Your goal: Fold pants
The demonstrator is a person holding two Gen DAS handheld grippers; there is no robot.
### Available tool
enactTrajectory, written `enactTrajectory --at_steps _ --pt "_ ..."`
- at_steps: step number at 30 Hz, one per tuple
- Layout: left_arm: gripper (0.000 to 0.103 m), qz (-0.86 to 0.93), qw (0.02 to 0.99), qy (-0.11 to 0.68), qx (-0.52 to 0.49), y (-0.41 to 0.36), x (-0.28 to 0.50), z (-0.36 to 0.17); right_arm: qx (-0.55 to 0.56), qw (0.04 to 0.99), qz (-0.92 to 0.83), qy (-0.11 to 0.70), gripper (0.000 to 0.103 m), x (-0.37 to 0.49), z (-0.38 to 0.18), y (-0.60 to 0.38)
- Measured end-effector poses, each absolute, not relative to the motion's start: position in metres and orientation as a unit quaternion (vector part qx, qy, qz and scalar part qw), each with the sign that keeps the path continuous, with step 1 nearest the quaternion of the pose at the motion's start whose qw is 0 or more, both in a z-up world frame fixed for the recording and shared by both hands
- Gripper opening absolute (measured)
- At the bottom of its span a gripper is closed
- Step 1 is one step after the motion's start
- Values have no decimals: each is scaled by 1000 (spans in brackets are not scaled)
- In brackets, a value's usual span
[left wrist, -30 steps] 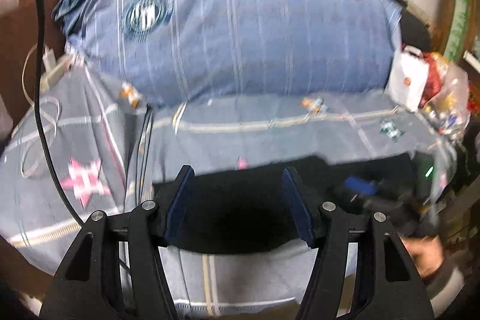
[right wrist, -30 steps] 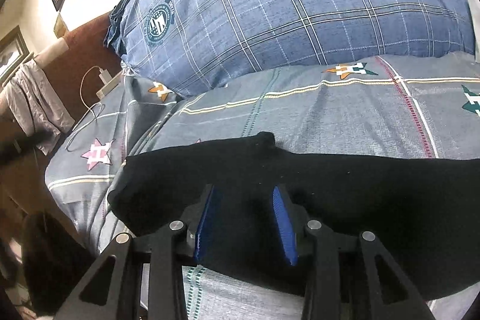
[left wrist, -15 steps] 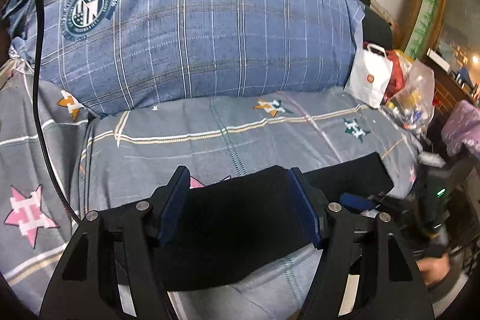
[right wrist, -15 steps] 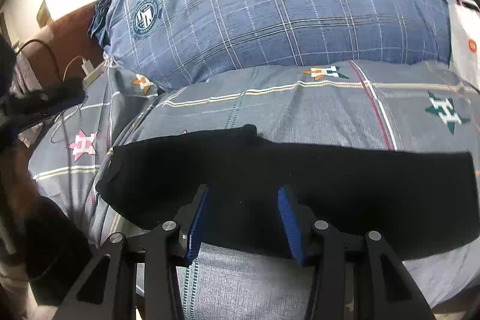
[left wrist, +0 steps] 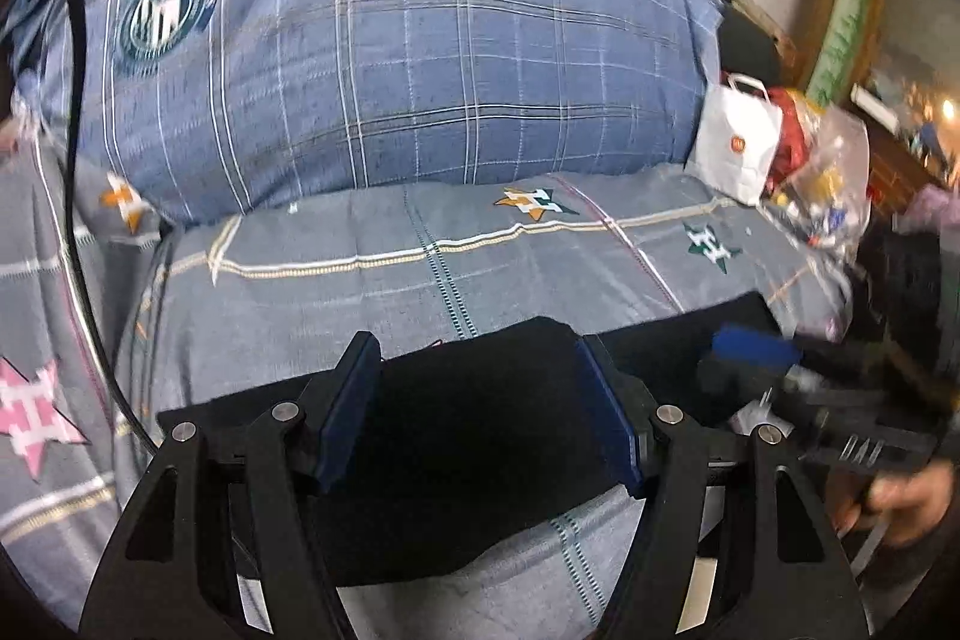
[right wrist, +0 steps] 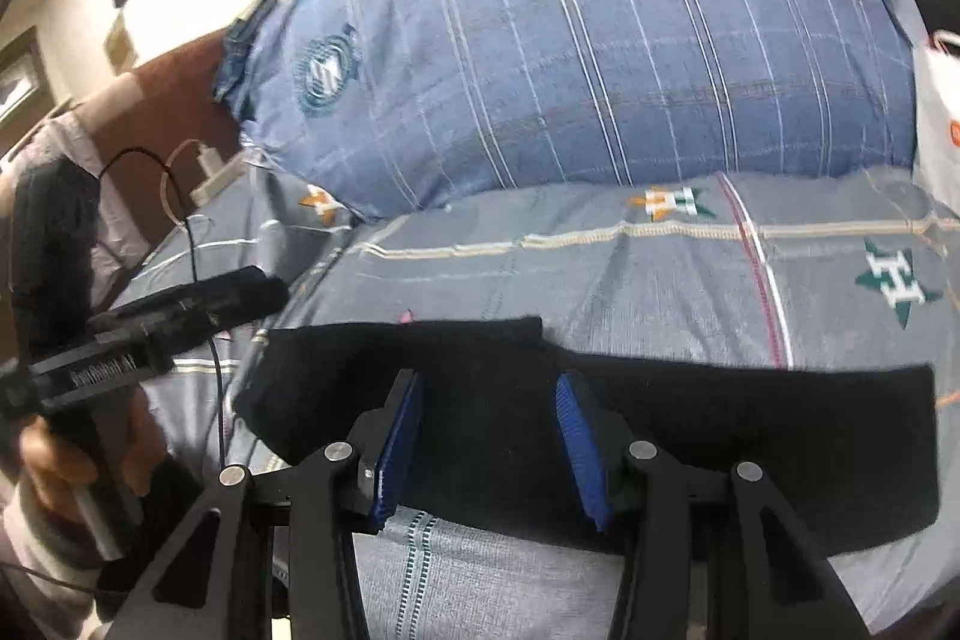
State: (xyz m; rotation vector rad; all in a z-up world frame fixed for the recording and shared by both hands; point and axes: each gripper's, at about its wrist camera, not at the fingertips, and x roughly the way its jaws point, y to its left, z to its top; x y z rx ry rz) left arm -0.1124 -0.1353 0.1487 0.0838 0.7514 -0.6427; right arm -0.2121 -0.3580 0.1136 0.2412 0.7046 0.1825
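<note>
Black pants (left wrist: pixel 480 436) lie flat in a long strip across the near edge of the bed; they also show in the right wrist view (right wrist: pixel 720 430). My left gripper (left wrist: pixel 477 358) is open and empty, hovering over the pants' left part. My right gripper (right wrist: pixel 487 388) is open and empty over the pants' middle. The right gripper also shows in the left wrist view (left wrist: pixel 756 346) at the right, and the left gripper in the right wrist view (right wrist: pixel 240 292) at the left. Whether either touches the fabric cannot be told.
A grey bedspread (left wrist: pixel 540 256) with star prints covers the bed. A large blue plaid pillow (left wrist: pixel 390 58) lies behind. A white paper bag (left wrist: pixel 741 148) and plastic bags (left wrist: pixel 828 178) sit at the right. A black cable (left wrist: pixel 72 160) hangs at the left.
Both grippers pulled back and rose slightly from the pants. The left view swung right, then steadied. The pants lie as before.
</note>
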Motion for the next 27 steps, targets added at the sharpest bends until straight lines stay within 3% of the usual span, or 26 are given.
enactTrajectory --at_steps 9,20,21,24,27 --pt "67 -302 888 342 49 -138 -139 218 113 933 85 331 46 -248 161 -385" --pt "67 -432 826 358 53 -167 -120 188 176 924 -134 314 46 -348 193 -416" --pt "67 -433 827 352 58 -168 -120 189 181 925 -144 300 48 -359 200 -417" --pt "67 -428 829 355 58 -172 -118 188 192 930 -137 282 78 -375 214 -425" --pt "67 -431 822 368 49 -179 -119 184 215 923 -118 295 79 -368 201 -444"
